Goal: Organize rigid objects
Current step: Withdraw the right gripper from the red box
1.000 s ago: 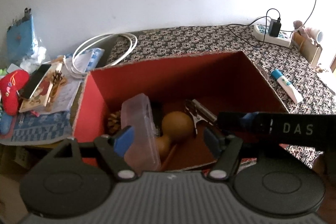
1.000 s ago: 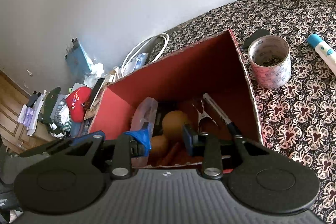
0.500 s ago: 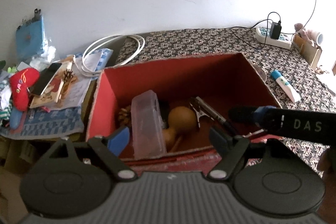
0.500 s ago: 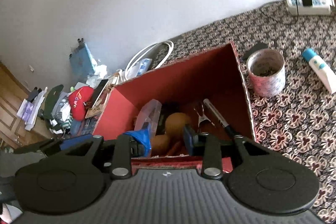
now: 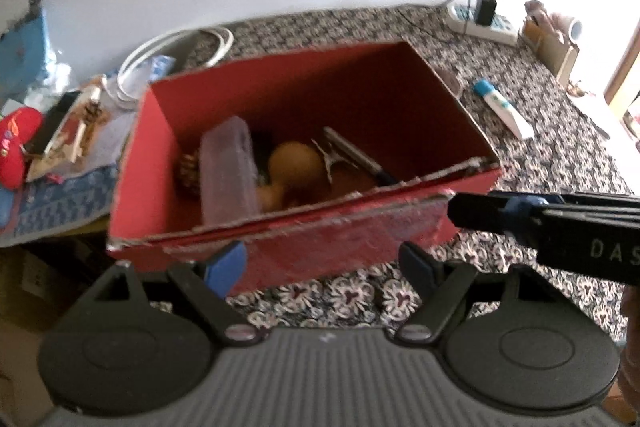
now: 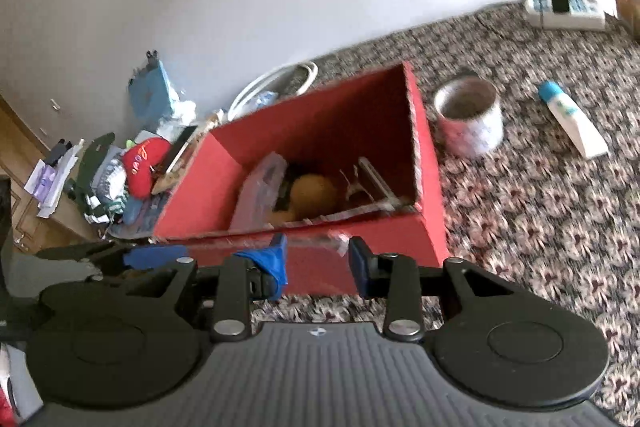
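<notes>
A red cardboard box (image 5: 344, 247) (image 6: 424, 163) stands on the patterned cloth. Inside lie a clear plastic case (image 5: 228, 171) (image 6: 260, 187), a brown gourd-shaped wooden object (image 5: 292, 163) (image 6: 312, 191), a metal clip (image 5: 328, 159) and a black pen (image 5: 360, 157). My left gripper (image 5: 322, 263) is open and empty, just in front of the box's near wall. My right gripper (image 6: 318, 263) is open and empty, also in front of the box; its body shows at the right of the left wrist view (image 5: 560, 223).
A white tube with a blue cap (image 5: 502, 107) (image 6: 572, 119) and a patterned cup (image 6: 468, 119) lie right of the box. A power strip (image 5: 480, 21) (image 6: 564, 11) sits at the back. White cable (image 5: 176, 47), a red plush (image 6: 142, 163) and clutter lie to the left.
Both grippers have pulled back and up from over the box; the box now sits farther away, with its near outer wall in view. Both stay open and empty.
</notes>
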### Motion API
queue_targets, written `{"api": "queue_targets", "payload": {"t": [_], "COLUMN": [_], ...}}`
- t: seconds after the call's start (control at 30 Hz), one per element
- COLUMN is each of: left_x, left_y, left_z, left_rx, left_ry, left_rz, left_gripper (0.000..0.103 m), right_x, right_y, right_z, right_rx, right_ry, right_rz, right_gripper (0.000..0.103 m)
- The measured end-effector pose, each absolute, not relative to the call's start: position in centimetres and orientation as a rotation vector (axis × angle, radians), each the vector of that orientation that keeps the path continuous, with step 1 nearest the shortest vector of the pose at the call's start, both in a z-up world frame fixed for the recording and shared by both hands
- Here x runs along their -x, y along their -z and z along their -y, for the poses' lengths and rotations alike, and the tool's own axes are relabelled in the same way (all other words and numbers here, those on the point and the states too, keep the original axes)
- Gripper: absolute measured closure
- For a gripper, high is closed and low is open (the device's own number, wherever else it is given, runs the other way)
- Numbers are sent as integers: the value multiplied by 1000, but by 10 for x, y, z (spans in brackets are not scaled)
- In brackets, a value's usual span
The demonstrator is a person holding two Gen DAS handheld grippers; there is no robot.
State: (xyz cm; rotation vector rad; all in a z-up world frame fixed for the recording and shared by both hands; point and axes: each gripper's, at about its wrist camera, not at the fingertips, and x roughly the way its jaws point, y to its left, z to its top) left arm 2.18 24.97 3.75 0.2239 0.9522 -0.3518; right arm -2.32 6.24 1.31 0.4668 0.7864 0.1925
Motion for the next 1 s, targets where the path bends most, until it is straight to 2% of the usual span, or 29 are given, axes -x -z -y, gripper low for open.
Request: {"api": "queue_targets", "payload": {"t": [0.57,1.0], "left_x": [-9,-13], "left_y": [17,43], "left_z": [-146,-39], "left_rx": [-344,-314], "left_ry": [530,508], "left_rz": [-1045,-1001], "left_gripper": [22,22], "right_x": [40,1], "right_y": [48,66], "right_z": [27,148], "right_rx": [-577,-554], "right_ry": [-66,-77], "right_rz": [-914,-933], "right_gripper": [85,85]}}
